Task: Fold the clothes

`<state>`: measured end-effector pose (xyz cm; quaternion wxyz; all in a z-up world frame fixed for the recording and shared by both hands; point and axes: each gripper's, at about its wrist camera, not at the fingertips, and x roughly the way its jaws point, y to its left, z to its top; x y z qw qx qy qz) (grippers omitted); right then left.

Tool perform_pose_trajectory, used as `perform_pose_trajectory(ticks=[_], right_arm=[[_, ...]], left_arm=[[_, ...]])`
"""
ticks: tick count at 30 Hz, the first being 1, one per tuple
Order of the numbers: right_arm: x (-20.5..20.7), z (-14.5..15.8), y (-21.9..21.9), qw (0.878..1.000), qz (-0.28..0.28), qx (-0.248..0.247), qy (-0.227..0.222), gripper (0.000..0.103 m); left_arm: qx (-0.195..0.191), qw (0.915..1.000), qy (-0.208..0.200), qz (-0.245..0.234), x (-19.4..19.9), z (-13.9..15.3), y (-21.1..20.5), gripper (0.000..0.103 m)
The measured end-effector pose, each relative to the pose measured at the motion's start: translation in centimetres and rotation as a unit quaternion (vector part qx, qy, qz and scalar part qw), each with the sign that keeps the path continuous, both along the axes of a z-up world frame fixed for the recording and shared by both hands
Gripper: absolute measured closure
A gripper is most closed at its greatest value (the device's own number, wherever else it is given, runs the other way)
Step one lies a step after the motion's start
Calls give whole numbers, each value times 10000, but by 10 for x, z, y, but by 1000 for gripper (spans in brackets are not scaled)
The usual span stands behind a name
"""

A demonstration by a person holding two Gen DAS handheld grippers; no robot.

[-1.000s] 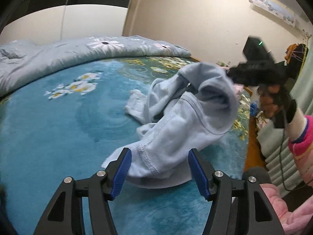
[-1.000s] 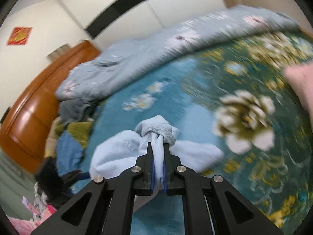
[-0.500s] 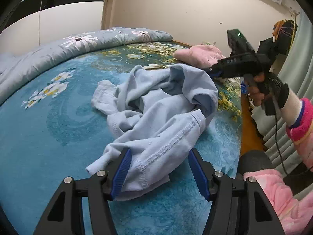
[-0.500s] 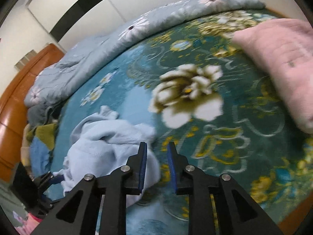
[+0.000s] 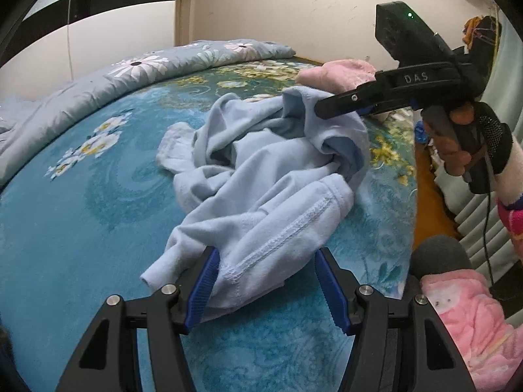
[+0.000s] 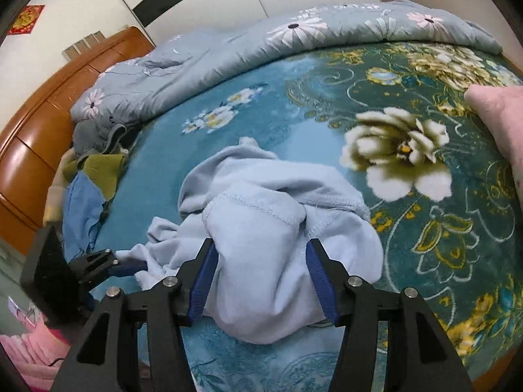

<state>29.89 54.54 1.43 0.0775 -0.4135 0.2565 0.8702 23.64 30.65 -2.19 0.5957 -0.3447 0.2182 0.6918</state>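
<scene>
A crumpled light blue garment point(image 5: 261, 189) lies in a heap on the teal flowered blanket point(image 5: 81, 228). My left gripper point(image 5: 266, 290) is open at the heap's near edge, and the stitched hem lies loosely between its blue pads. In the right wrist view, my right gripper point(image 6: 263, 281) straddles a bulge of the same garment point(image 6: 261, 228); its jaws are opening and the pads do not press the cloth. From the left wrist view the right gripper point(image 5: 322, 107) sits at the heap's far side, held by a hand. The left gripper point(image 6: 127, 264) shows at the garment's left edge.
A folded pink garment point(image 5: 340, 72) lies on the blanket beyond the heap, also at the right edge point(image 6: 497, 121). A grey-blue flowered quilt point(image 6: 261, 49) is bunched along the back. Several loose clothes point(image 6: 88, 189) are piled by the wooden headboard point(image 6: 49, 114). A pink sleeve point(image 5: 467, 320) is close.
The right gripper was shut on a bunch of the blue garment and held it up; it has let go, opened, and come down over the heap. The garment has sunk onto the blanket.
</scene>
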Motion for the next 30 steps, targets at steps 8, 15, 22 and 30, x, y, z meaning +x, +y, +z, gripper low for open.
perform_pose_trajectory(ticks=[8, 15, 22, 30], right_arm=[[21, 14, 12, 9978, -373, -370, 413, 98], [45, 43, 26, 9906, -784, -598, 947, 98], [42, 52, 29, 9872, -892, -775, 1070, 98], [36, 93, 30, 9844, -870, -641, 1387, 98]], left_arm=[[-41, 10000, -66, -55, 6, -3, -10, 38], [-99, 9998, 163, 60, 12, -4, -12, 38], [-81, 9984, 459, 333, 14, -2, -12, 70], [638, 9893, 733, 1088, -14, 68, -24, 95]])
